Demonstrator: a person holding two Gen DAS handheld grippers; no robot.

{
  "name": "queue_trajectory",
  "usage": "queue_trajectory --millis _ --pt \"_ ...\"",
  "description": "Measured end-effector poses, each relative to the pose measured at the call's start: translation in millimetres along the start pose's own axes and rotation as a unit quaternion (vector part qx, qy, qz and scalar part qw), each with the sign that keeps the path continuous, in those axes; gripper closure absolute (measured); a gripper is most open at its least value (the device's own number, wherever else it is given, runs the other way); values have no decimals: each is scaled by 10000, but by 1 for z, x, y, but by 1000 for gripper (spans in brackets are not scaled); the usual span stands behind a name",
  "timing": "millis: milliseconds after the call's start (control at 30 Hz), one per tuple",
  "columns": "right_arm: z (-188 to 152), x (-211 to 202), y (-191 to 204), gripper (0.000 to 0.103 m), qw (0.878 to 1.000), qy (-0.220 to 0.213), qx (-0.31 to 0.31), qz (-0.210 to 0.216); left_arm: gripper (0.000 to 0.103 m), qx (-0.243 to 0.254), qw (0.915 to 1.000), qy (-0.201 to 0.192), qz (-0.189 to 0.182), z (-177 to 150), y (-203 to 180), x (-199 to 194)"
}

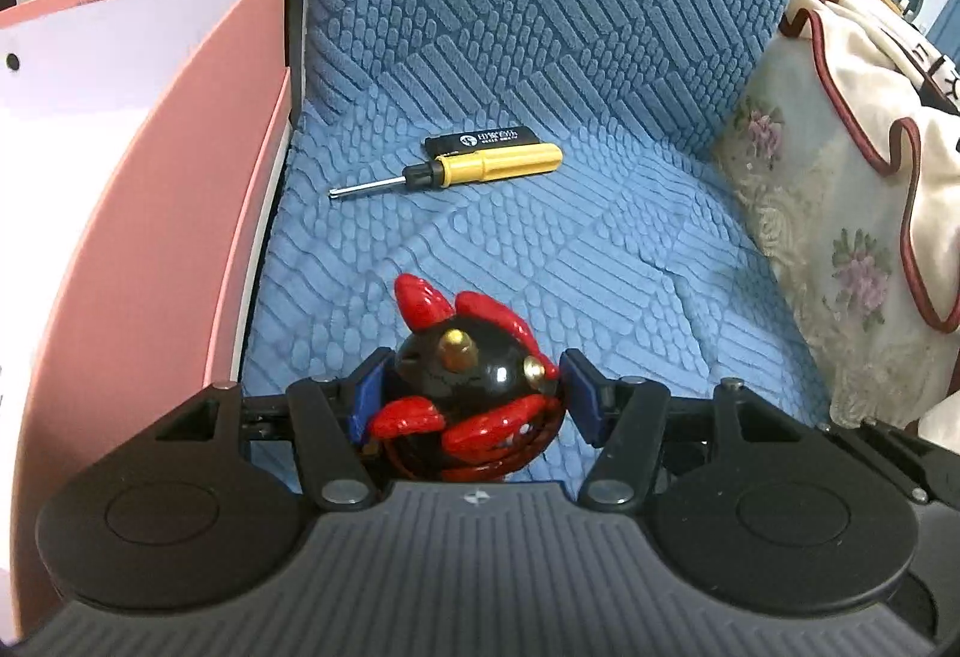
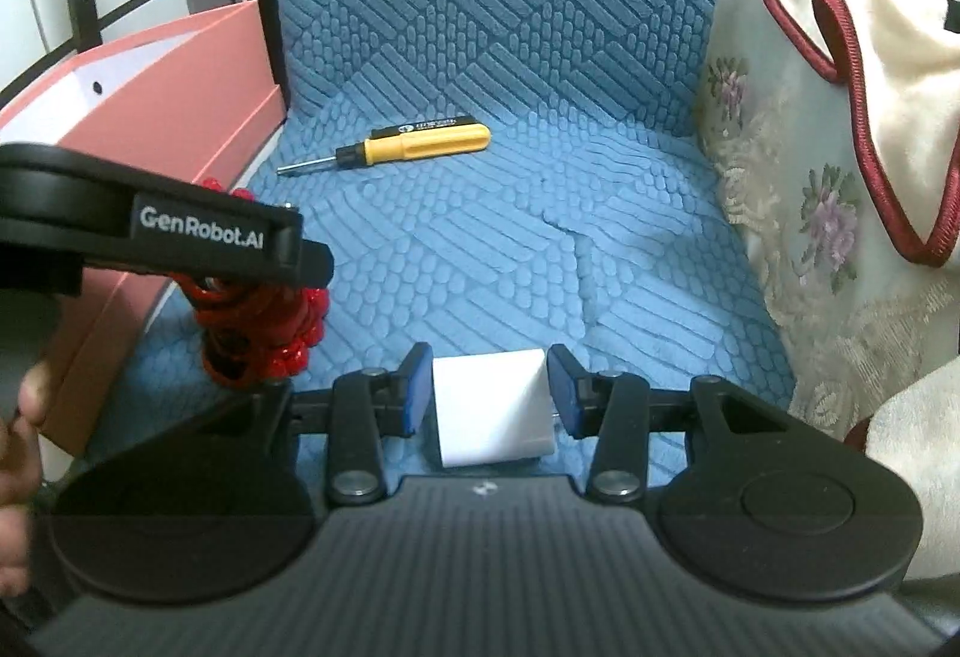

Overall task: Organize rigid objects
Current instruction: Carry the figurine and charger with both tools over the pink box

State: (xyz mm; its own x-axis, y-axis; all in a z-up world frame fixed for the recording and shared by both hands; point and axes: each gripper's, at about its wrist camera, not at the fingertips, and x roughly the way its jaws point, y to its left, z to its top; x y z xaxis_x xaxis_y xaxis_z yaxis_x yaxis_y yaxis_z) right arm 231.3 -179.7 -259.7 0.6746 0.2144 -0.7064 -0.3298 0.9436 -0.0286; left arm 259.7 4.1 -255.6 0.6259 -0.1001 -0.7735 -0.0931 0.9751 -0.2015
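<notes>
Left gripper (image 1: 471,405) clamps the round figurine (image 1: 474,387), right gripper (image 2: 489,399) the white block (image 2: 492,405); glossy figurine may slip.

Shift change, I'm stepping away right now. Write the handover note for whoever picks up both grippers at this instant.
Left gripper: shut on the red and black figurine, held over the blue cushion beside the pink box.
Right gripper: shut on the white block, also over the cushion.
Still lying on the cushion near the backrest: the yellow screwdriver, with the black lighter right behind it, apparently touching.
Done: figurine and block are picked up.
Left: set both down, probably in the pink box, though its inside is barely visible; then collect the screwdriver and lighter.
</notes>
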Motion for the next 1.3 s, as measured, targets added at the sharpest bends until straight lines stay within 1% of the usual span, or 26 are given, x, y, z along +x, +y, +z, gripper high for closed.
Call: queue_trajectory --millis 100,167,300,433,533,567,633,733,833,867,933,1033,1133,1300 --pt "-1 8 0 56 9998 202 0 31 36 -113 9999 10 -52 -1 1 -1" --pt "0 10 0 58 9998 174 -42 -15 35 -145 9999 27 -48 -1 0 0" --pt "2 10 -2 59 9998 187 121 9 35 -191 9998 37 -41 2 -2 3" --pt "2 9 -6 59 9996 161 242 -38 37 -234 9997 50 106 3 -2 9" --pt "2 8 -6 59 9994 191 276 37 38 -310 9993 16 185 5 -3 10" --pt "1 7 -6 59 9994 201 279 61 38 -303 9993 9 202 5 -4 10" --pt "2 5 -7 59 9995 204 254 43 38 -169 9992 -21 348 5 -8 8" --pt "6 -1 -11 59 9989 315 335 87 38 -158 9994 16 323 3 -9 2" --pt "9 -13 -18 59 9987 316 360 177 38 -274 9995 82 156 2 -7 -8" --pt "10 -16 -21 59 9983 395 390 195 38 -306 9994 76 107 2 -7 -13" --pt "11 -25 -25 59 9978 402 430 292 38 -306 9995 1 68 3 -8 -27" --pt "15 -44 -28 59 9980 342 443 284 38 -285 9995 -129 57 9 -14 -49" --pt "21 -66 -31 59 9975 289 532 371 38 -278 9993 -236 19 14 -21 -73" --pt "30 -101 -35 59 9974 221 506 469 38 -360 9985 -393 -133 21 -27 -111"
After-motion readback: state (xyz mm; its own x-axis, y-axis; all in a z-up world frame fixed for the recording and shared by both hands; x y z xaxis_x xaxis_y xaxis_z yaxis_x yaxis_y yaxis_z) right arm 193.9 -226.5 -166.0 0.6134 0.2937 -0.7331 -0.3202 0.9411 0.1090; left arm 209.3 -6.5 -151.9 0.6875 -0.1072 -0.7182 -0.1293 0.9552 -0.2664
